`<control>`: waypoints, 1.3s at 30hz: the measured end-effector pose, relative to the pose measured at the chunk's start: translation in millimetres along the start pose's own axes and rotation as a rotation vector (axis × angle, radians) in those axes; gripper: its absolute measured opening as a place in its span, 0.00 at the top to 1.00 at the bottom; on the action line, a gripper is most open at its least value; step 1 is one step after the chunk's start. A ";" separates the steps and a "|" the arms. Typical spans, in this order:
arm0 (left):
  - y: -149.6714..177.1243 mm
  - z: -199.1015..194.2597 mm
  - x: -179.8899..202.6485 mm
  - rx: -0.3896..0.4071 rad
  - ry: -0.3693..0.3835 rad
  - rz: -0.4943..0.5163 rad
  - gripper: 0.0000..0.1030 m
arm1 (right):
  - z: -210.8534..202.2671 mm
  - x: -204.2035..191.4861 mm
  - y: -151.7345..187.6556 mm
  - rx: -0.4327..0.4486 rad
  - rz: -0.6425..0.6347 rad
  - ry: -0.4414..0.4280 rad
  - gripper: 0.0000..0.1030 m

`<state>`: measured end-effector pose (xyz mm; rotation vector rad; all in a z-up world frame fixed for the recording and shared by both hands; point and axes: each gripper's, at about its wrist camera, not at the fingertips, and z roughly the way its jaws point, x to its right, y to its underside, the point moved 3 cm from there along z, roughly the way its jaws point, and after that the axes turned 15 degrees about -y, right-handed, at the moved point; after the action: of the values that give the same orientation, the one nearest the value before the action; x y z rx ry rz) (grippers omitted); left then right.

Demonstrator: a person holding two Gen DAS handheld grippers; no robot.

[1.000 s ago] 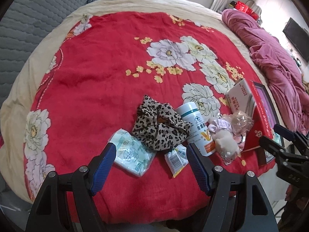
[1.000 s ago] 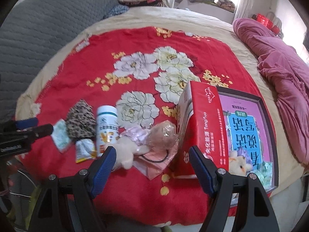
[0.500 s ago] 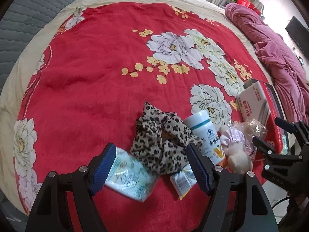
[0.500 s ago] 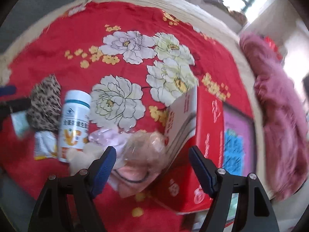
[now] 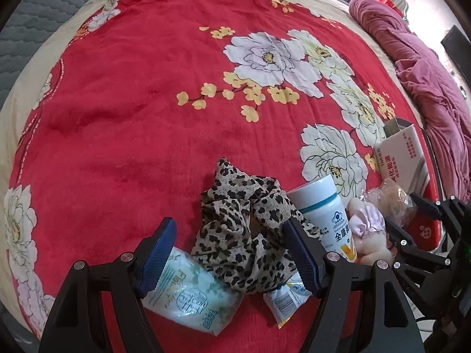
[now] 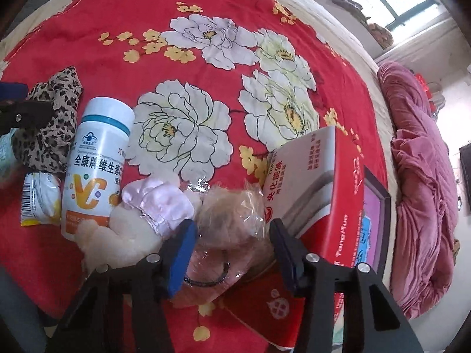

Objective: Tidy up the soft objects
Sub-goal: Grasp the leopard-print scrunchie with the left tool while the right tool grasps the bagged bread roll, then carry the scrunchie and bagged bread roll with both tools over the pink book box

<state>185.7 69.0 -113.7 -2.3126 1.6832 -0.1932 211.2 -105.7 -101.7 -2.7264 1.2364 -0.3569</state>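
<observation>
A leopard-print cloth (image 5: 244,229) lies bunched on the red flowered blanket (image 5: 132,103). My left gripper (image 5: 231,254) is open, its jaws either side of the cloth's near end. A tissue pack (image 5: 188,300) lies under its left finger. In the right wrist view, a cream plush toy with a pink satin bow (image 6: 141,220) lies beside a fluffy pink thing in clear plastic wrap (image 6: 232,214). My right gripper (image 6: 232,253) is open, its jaws astride the wrapped thing. The leopard cloth (image 6: 50,123) shows at far left there.
A white vitamin bottle (image 6: 94,164) lies between cloth and plush toy. A small snack sachet (image 6: 38,200) lies beside it. A red carton (image 6: 329,194) rests on a framed pink box (image 6: 374,211) at the right. A pink quilt (image 6: 421,182) is heaped at the bed's right side.
Both grippers have moved forward and down toward the bed. The left now straddles the leopard cloth, the right straddles the plastic-wrapped thing. Both jaws stay open.
</observation>
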 end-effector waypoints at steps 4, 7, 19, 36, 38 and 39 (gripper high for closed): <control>-1.4 5.5 2.0 -0.011 0.017 -0.006 0.26 | -1.1 6.9 1.3 0.024 0.041 -0.050 0.55; -2.1 7.1 5.2 -0.016 0.038 -0.005 0.28 | -8.7 12.1 3.2 0.049 0.087 -0.103 0.55; -1.0 -0.9 15.9 -0.031 0.139 -0.032 0.83 | -40.2 25.8 14.5 0.138 0.179 -0.213 0.55; 4.7 -76.0 20.0 0.095 0.144 0.000 0.83 | -89.9 34.8 27.3 0.261 0.250 -0.321 0.55; 6.3 -85.3 22.1 0.110 0.143 0.007 0.83 | -95.2 34.7 28.3 0.270 0.248 -0.325 0.55; 6.9 -89.3 23.3 0.117 0.143 0.010 0.83 | -98.3 34.6 28.7 0.274 0.246 -0.324 0.55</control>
<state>163.0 32.4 -31.8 -2.2516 1.6997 -0.4520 186.4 -152.4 -7.4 -2.2601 1.2991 -0.0476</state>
